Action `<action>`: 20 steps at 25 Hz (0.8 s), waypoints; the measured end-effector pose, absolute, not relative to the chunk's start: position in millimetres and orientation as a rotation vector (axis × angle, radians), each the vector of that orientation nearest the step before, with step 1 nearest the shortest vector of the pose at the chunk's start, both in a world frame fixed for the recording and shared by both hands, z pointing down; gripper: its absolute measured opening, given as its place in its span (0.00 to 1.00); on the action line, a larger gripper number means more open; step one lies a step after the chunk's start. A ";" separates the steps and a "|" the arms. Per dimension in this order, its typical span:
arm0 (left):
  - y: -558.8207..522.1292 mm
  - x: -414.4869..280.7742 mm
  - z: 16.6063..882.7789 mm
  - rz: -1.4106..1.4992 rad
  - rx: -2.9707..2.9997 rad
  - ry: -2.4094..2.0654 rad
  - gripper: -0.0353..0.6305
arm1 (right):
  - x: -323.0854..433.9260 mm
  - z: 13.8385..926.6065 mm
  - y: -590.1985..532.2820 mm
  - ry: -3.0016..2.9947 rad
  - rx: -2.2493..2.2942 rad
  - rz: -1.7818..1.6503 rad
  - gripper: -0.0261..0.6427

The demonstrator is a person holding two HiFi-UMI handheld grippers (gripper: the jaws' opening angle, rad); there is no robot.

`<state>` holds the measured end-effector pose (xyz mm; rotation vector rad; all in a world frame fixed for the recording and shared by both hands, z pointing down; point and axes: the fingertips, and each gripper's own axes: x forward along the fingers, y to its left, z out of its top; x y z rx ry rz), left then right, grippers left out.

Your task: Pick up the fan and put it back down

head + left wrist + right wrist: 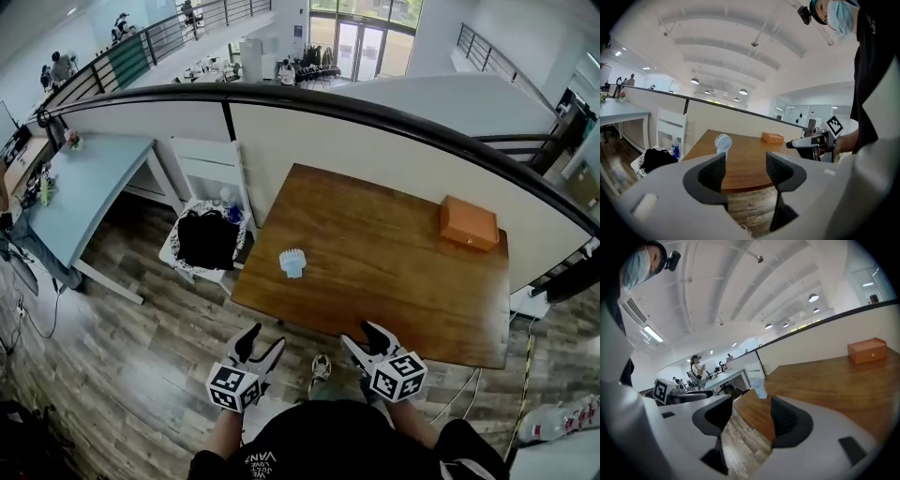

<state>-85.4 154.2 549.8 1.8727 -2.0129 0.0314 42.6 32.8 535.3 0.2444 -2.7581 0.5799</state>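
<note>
Left gripper (pixel 262 342): jaws spread, empty, just off the table's (pixel 394 262) near edge. Fan (pixel 292 262): upright by table's left edge, ahead of both grippers, nearer the left. Right gripper (pixel 361 337): spread, empty; fan lies ahead-left.

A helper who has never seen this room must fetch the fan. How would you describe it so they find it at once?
Look at the brown wooden table against the white half wall. Near its left edge in the head view stands the fan, alone on bare wood. It is small, pale and round-headed, unlike the flat orange box at the far right corner.
</note>
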 end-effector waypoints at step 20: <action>0.3 -179.8 584.7 0.310 1.925 -1.933 0.53 | -17.2 561.9 -60.2 -2.679 0.222 0.631 0.38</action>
